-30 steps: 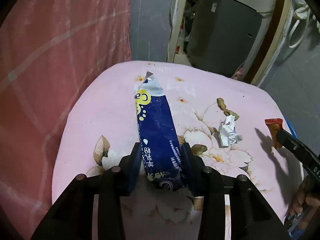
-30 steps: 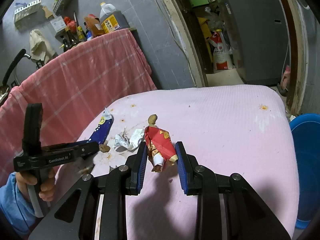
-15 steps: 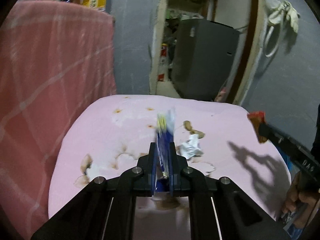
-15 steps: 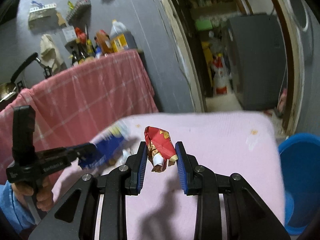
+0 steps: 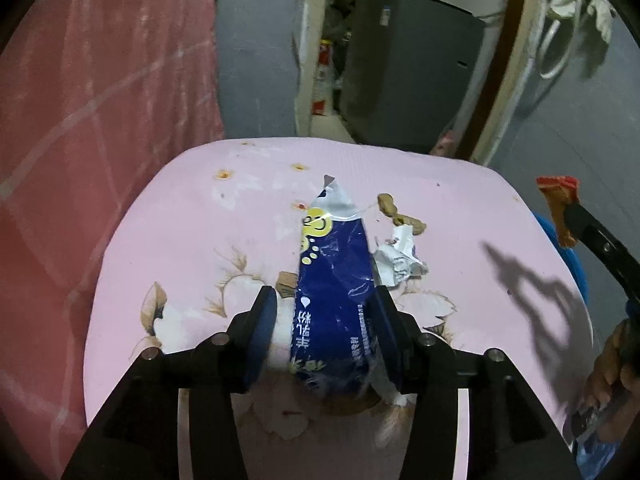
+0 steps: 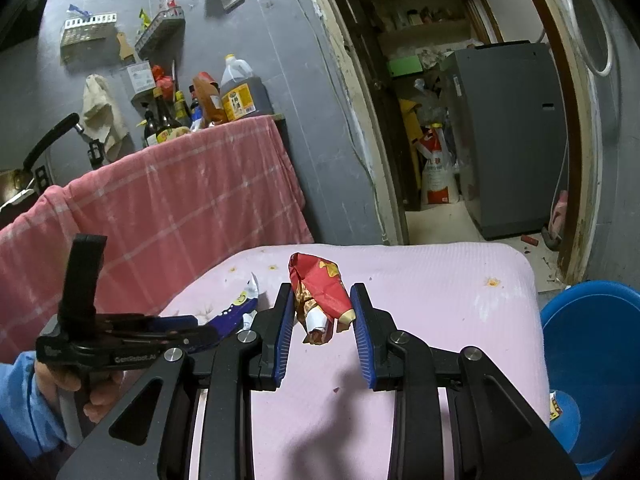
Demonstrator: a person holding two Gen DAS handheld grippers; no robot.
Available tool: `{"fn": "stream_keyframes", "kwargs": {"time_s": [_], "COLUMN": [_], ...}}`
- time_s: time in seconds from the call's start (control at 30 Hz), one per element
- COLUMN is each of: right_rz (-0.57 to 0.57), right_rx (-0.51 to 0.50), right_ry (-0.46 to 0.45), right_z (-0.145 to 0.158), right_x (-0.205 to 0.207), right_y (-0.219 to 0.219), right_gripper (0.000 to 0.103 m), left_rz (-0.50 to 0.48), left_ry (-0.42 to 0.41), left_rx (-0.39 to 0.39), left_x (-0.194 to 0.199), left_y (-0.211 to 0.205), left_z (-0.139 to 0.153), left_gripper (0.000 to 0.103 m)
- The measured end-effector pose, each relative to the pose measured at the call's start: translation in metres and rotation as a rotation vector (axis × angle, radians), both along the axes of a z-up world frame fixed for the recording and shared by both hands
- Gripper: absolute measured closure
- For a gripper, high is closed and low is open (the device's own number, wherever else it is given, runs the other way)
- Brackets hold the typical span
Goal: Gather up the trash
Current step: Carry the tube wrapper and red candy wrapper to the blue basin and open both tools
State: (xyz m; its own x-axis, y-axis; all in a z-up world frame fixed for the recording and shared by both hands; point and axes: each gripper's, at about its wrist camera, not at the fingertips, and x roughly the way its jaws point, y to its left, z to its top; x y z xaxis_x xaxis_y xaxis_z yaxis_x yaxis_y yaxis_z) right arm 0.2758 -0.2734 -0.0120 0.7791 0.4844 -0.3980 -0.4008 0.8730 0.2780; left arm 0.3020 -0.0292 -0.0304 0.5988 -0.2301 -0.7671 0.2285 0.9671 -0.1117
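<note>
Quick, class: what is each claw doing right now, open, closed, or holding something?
Left claw: open, having just been opening; blue wrapper sits between the pads, leaning on one.
Right claw: closed on the crumpled red wrapper.

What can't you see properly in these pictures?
- Blue wrapper: left wrist view, bottom end blurred between the left tool; whether it is gripped is unclear.
- Red wrapper: right wrist view, print too crumpled to read.
- Blue bin: right wrist view, cut off by the edge; the inside barely shows.
- Brown scrap: left wrist view, too small to identify.
</note>
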Motion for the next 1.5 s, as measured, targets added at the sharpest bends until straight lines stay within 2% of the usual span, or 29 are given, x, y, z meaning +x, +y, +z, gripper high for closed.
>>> {"fn": "stream_keyframes", "kwargs": {"time_s": [0.13,0.23,0.33,0.37,0.43,0.47,0.57,0.67,0.83,1.0,1.23,1.37,1.5], "right_rz": [0.0,-0.001,-0.002,-0.002,-0.002,-0.001,0.0,0.0,-0.003,-0.028,-0.114,-0.194,-0.288], "right_rx": [-0.006,-0.008,-0.01,-0.01,-0.01,-0.01,-0.01,-0.011,-0.005,-0.008,0.003,-0.005,0.003], "right_ry": [0.01,0.019,0.024,0.026,0.03,0.032,0.034,0.031,0.011,-0.056,-0.19,-0.256,-0.284], "right_z": [-0.003,-0.006,-0.007,-0.007,-0.008,-0.009,-0.009,-0.01,-0.009,0.005,0.042,0.059,0.067], "right_x": [0.002,0.003,0.004,0.005,0.005,0.005,0.004,0.005,0.0,-0.012,-0.033,-0.044,-0.05], "right_y": [0.002,0.002,0.003,0.003,0.003,0.003,0.003,0.004,0.002,-0.006,-0.033,-0.057,-0.089], "right_gripper": [0.076,0.076,0.076,0.076,0.076,0.076,0.076,0.076,0.076,0.076,0.076,0.076,0.076], "left_rz": [-0.062,-0.072,-0.063,-0.053,-0.046,-0.043,-0.047,-0.047,-0.029,-0.016,-0.039,-0.085,-0.139], "left_ry": [0.048,0.041,0.037,0.034,0.037,0.034,0.02,-0.017,-0.121,-0.248,-0.406,-0.442,-0.465], "left_rx": [0.04,0.06,0.046,0.037,0.026,0.023,0.037,0.053,0.027,-0.015,-0.081,-0.116,-0.139], "left_x": [0.004,0.006,0.008,0.008,0.009,0.009,0.005,-0.006,-0.022,-0.035,-0.047,-0.045,-0.043], "left_y": [-0.009,-0.013,-0.013,-0.012,-0.011,-0.01,-0.011,-0.014,-0.015,-0.023,-0.059,-0.089,-0.121], "left_z": [-0.01,-0.012,-0.013,-0.013,-0.013,-0.013,-0.013,-0.011,0.003,0.03,0.068,0.083,0.094], "left_gripper": [0.058,0.058,0.059,0.067,0.07,0.078,0.078,0.078,0.078,0.078,0.078,0.078,0.078]}}
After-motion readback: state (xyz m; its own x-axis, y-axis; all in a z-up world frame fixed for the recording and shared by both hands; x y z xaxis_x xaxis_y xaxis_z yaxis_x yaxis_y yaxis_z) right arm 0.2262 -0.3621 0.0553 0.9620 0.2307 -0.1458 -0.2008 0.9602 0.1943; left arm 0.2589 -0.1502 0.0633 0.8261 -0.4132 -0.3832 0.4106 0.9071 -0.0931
